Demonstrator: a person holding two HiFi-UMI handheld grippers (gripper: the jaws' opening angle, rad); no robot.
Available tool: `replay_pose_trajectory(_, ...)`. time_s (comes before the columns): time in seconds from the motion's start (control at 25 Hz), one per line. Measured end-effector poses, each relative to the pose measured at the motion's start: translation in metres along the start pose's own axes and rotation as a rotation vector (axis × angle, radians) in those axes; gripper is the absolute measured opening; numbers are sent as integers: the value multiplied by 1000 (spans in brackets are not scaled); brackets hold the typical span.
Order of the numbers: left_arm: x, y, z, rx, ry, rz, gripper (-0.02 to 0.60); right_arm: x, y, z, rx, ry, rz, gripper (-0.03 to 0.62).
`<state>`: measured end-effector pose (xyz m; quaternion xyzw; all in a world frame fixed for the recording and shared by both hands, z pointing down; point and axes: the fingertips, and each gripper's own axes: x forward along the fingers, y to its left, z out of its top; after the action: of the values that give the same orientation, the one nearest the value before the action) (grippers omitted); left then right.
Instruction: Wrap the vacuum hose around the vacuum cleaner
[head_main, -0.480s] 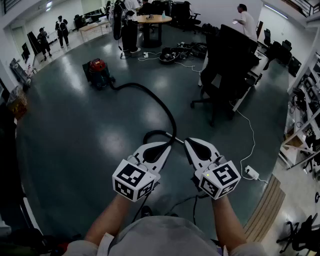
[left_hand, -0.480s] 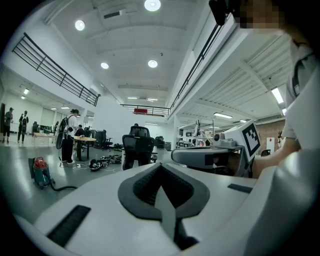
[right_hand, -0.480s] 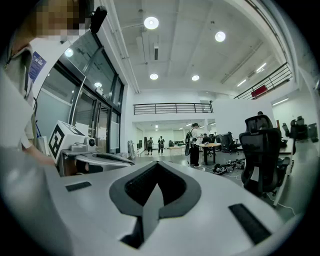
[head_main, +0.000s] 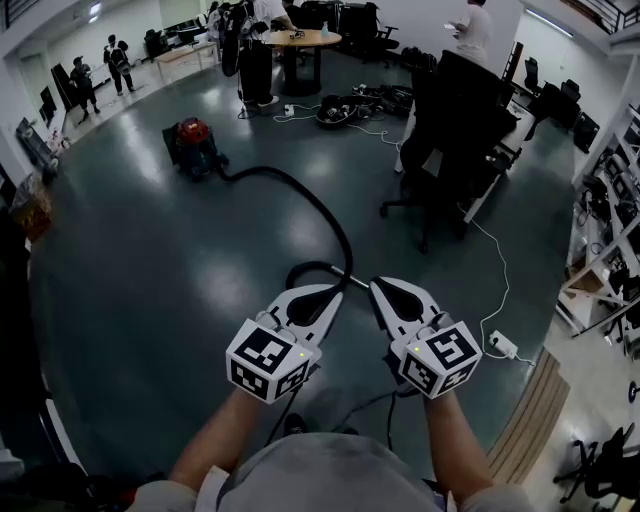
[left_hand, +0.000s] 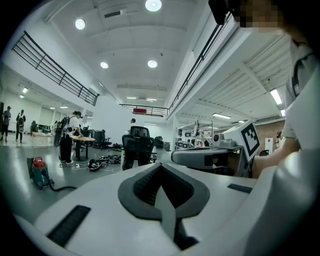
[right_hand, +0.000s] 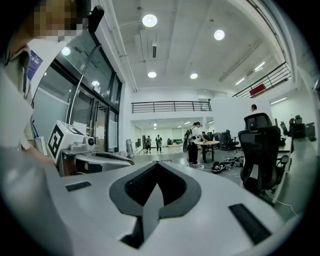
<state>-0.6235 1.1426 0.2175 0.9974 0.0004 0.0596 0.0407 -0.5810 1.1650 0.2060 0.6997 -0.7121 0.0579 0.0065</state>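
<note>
1. Since the frame half a second ago, both claws have kept their place, side by side at the near edge, and the vacuum cleaner and hose lie as they did. The change is far off: the person in white (head_main: 472, 25) at the far right has slipped partly past the top edge, and the 2 people (head_main: 112, 62) at the far left have shifted slightly left.
2. The left gripper (head_main: 333, 291) has its jaws pressed together with nothing between them. Its own view shows the dark pads meeting on empty air.
3. The right gripper (head_main: 378, 286) is likewise closed tight and holds nothing.
4. The vacuum cleaner (head_main: 195, 146), red and dark, stands on the grey floor (head_main: 150, 270) at the far left, well apart from both claws.
5. The black hose (head_main: 318, 205) leaves the cleaner, arcs right and nearer, then hooks back just beyond the left gripper's tip. I cannot tell whether it touches that tip. The right gripper sits just right of the hook.
6. A black office chair (head_main: 455, 140) stands right of the hose's arc.
</note>
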Motion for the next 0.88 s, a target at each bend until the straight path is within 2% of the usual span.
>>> replay_pose_trajectory(0.64, -43, 51, -8, 10, 7, -78, 8, 42, 30, -5, -13, 15, -135, 5)
replay_pose_trajectory(0.88, -44, 71, -16, -14, 10, -88, 8, 58, 26, -9, -14, 37, -161, 5)
